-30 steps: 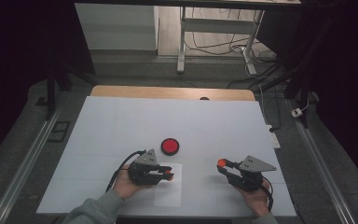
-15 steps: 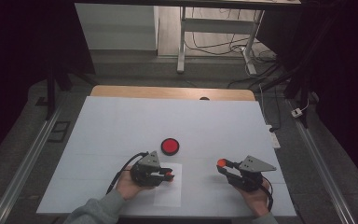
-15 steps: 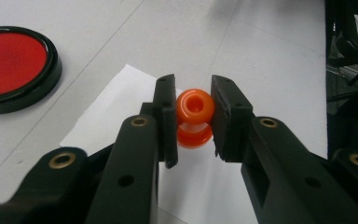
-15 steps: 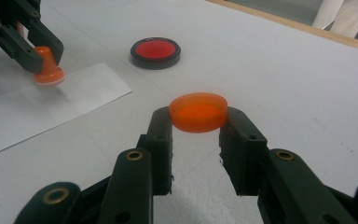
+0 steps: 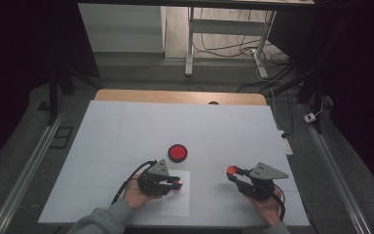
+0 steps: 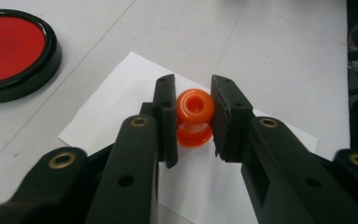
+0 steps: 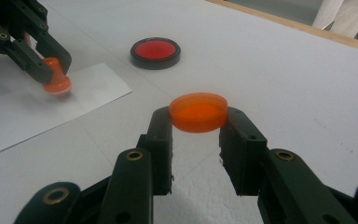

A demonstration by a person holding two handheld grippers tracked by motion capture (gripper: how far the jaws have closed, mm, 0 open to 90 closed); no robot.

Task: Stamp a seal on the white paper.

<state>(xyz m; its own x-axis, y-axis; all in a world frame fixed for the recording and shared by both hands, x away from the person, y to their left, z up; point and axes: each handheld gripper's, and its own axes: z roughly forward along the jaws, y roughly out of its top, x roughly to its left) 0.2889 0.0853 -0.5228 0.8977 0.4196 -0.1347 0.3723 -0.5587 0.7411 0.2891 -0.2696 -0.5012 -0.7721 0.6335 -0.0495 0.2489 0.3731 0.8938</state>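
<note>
Small orange spool-shaped plastic stamp (image 6: 194,117) stands upright on the white paper sheet (image 6: 279,154), pinched at its knob between my left gripper (image 6: 193,119) jaws. Flat orange plastic disc cap (image 7: 198,112) clamped between my right gripper (image 7: 196,122) jaws, above the white table (image 5: 126,131). Round red, black-rimmed ink pad (image 5: 177,152) sits beyond the paper.

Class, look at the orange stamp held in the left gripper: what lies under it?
A white sheet of paper lies under the orange stamp, which the left gripper presses onto it. Whatever mark is beneath the stamp's base is covered.
</note>
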